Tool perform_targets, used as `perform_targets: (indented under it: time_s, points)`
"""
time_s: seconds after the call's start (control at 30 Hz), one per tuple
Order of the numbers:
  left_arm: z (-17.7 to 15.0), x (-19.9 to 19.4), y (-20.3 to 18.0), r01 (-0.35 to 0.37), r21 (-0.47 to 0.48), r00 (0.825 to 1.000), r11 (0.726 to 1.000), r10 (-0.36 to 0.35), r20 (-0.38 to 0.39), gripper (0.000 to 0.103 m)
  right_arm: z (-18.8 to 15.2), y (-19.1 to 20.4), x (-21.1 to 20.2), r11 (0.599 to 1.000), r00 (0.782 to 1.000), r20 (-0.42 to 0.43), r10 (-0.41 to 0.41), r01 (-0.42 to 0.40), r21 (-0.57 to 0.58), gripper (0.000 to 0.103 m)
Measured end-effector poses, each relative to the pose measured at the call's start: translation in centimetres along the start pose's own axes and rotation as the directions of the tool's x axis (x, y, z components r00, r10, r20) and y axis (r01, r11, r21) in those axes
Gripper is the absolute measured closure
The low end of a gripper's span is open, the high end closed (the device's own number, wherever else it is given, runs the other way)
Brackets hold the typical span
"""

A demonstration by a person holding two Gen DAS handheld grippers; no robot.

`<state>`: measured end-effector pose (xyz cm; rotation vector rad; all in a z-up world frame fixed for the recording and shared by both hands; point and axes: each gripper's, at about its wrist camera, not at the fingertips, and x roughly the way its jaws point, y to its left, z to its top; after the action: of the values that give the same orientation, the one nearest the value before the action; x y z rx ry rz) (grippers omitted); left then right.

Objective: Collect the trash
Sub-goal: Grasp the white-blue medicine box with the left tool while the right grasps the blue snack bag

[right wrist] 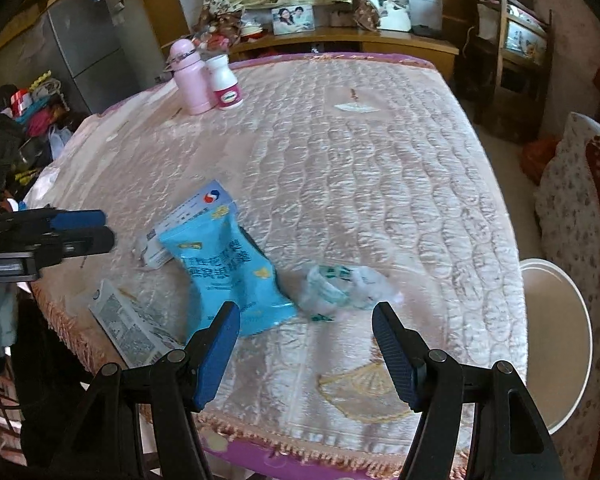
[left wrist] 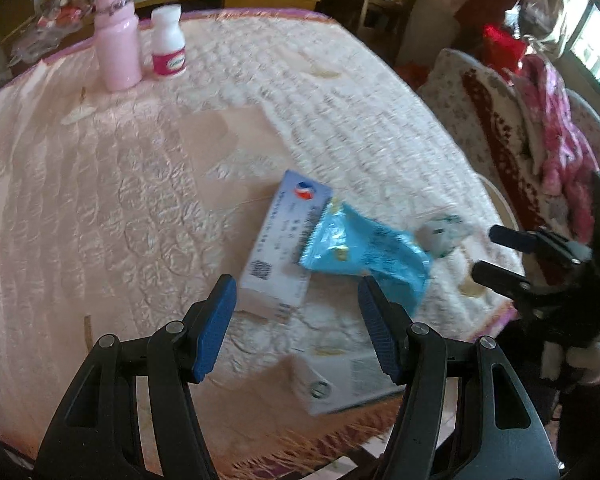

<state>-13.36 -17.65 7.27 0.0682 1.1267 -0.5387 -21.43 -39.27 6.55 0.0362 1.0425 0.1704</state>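
Note:
A blue snack bag lies on the pink quilted table cover, partly over a white and blue box. A crumpled clear wrapper lies to its right. A second white box lies at the table's near edge. My left gripper is open and empty, just short of the first box and the bag. My right gripper is open and empty, just short of the wrapper. Each gripper also shows in the other's view, the right one and the left one.
A pink bottle and a white bottle stand at the table's far left. A round white bin stands on the floor right of the table. Chairs with patterned cloths stand to the right.

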Motion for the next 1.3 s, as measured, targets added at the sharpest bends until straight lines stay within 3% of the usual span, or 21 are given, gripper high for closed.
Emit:
perform_targets:
  time_s: [0.13,0.33,0.5,0.57,0.63,0.67,0.83,1.1,1.13,1.17,1.2,1.3]
  points:
    - [0.2,1.8,0.7,-0.024,0.017,0.999,1.0,0.024,-0.023,0.041,0.9,1.3,1.4,0.999,0.999,-0.03,0.035,-0.036,-0.033,0.025]
    - [0.2,1.2,1.8,-0.025,0.02,1.0,0.999,0.025,-0.014,0.041,2.6,3.8,4.8,0.989,0.989,-0.116,0.096,-0.108,-0.102,0.024]
    - [0.5,1.0,2.2,0.005,0.016,1.0,1.0,-0.005,-0.012,0.041,3.1,4.7,8.9,0.985,0.979,-0.194,0.062,-0.091,-0.146,0.024]
    - [0.5,1.5,2.1,0.013,0.024,1.0,1.0,-0.013,-0.019,0.041,3.3,4.3,8.8,0.987,0.984,-0.15,0.094,-0.112,-0.115,0.03]
    - [0.7,2.1,1.8,0.019,0.038,0.999,0.999,-0.018,-0.026,0.041,3.8,4.0,8.3,0.99,0.99,-0.115,0.079,-0.092,-0.108,0.047]
    - [0.8,2.4,1.6,0.017,0.046,0.999,0.999,-0.016,-0.028,0.041,4.1,3.7,7.8,0.991,0.992,-0.094,0.079,-0.088,-0.096,0.048]
    - [2.1,4.1,1.1,0.001,0.072,1.0,0.997,0.001,-0.025,0.041,5.1,1.8,6.1,0.998,0.999,-0.019,0.047,-0.047,-0.045,0.051]
    - [4.2,8.1,0.8,-0.091,0.072,0.994,0.993,0.094,-0.046,0.041,5.4,-0.2,3.9,0.998,0.997,0.039,0.064,-0.065,0.026,0.051]
    - [4.2,8.1,0.6,-0.107,0.081,0.994,0.991,0.108,-0.011,0.042,5.2,-0.3,3.6,0.997,0.997,0.047,0.065,-0.067,0.031,0.051]
    - [4.3,8.2,0.6,-0.106,0.078,0.994,0.991,0.107,-0.014,0.045,5.1,-0.5,3.2,0.997,0.996,0.054,0.066,-0.068,0.034,0.051]
    - [4.3,8.2,0.6,-0.103,0.071,0.994,0.992,0.105,-0.015,0.055,5.0,-0.6,2.7,0.997,0.996,0.061,0.066,-0.069,0.037,0.051]
    - [4.3,7.7,0.5,-0.076,0.063,0.997,0.995,0.077,-0.023,0.057,5.2,-1.1,1.6,0.997,0.994,0.082,0.066,-0.07,0.044,0.051]
